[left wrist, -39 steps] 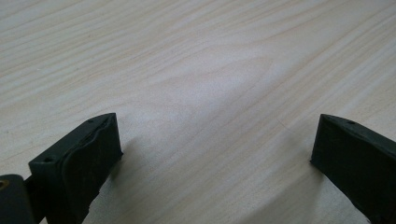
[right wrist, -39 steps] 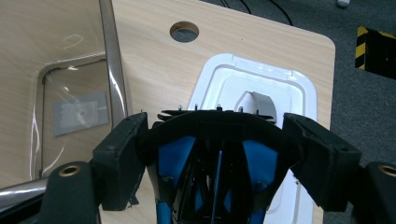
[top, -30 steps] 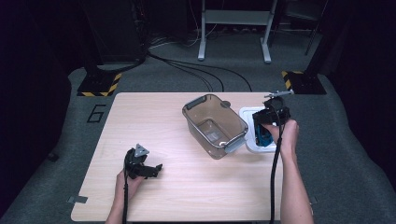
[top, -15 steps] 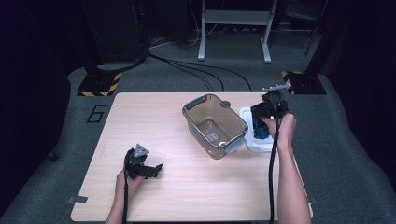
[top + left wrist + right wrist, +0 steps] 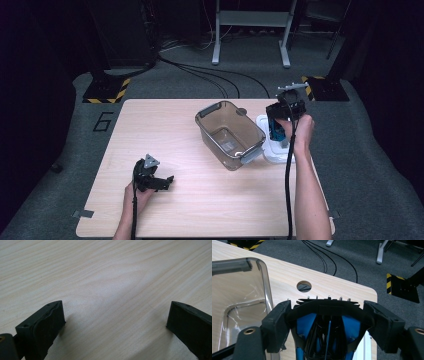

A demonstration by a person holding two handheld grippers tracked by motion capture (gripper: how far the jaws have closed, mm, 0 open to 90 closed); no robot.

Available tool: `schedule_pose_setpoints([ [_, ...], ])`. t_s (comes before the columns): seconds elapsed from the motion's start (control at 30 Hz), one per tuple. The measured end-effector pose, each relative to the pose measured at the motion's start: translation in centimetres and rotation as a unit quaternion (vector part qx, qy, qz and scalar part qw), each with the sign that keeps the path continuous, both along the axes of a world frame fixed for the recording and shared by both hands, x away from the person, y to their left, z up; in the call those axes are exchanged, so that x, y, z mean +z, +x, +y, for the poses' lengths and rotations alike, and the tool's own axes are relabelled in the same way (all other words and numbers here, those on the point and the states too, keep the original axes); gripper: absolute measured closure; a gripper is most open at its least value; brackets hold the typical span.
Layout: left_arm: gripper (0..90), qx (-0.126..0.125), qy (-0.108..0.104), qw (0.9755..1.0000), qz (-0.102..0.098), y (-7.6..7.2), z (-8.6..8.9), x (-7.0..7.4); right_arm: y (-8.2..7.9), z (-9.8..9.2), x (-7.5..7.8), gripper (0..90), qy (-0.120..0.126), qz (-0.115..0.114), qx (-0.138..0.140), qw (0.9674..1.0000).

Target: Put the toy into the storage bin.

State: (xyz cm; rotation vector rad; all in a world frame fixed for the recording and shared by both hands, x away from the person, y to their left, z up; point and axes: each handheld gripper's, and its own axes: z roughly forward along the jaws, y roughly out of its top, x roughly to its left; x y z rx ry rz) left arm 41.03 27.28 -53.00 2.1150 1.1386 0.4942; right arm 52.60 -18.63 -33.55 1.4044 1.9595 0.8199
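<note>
At about three o'clock on the surface [image 5: 200, 200], the right tongs [image 5: 280, 127] pinch a black-and-blue object [image 5: 327, 325] and have lifted it higher than a second ago, when it sat low in the white tray [image 5: 274, 152]; it now hangs above that tray, just beside the clear plastic bin [image 5: 230, 135]. The bin and tray have not shifted. Toward seven o'clock the left tongs [image 5: 162, 182] rest on the wood as before, spread wide with nothing between them, as the left gripper view confirms [image 5: 113, 322]. A large "6" [image 5: 103, 121] is marked on the floor mat at ten o'clock. The held object shows a curved black rim with small upright prongs, blue panels and dark inner ribs; what it is I cannot tell.
</note>
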Motion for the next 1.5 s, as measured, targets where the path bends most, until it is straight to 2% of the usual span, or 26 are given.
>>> schedule_pose_setpoints([
  [0.53, 1.4, 0.0, 0.0, 1.0, 0.0, 0.0, 0.0, 0.0, 0.1, 1.5, 3.5, 24.5, -0.015, -0.043, 0.01, 0.9989],
  [0.87, 1.4, 0.0, 0.0, 1.0, 0.0, 0.0, 0.0, 0.0, -0.2, 3.4, 5.5, 24.5, -0.021, -0.061, 0.034, 0.9973],
  [0.97, 1.3, 0.0, 0.0, 1.0, 0.0, 0.0, 0.0, 0.0, -0.3, 4.1, 5.8, 24.5, -0.024, -0.068, 0.044, 0.9964],
  [1.23, 1.4, 0.0, 0.0, 1.0, 0.0, 0.0, 0.0, 0.0, -0.3, 6.0, 6.1, 24.5, -0.012, -0.067, 0.072, 0.9951],
  [1.5, 1.3, 0.0, 0.001, 1.0, 0.0, 0.0, 0.0, 0.0, -0.2, 7.8, 5.5, 24.4, 0.002, -0.059, 0.099, 0.9933],
])
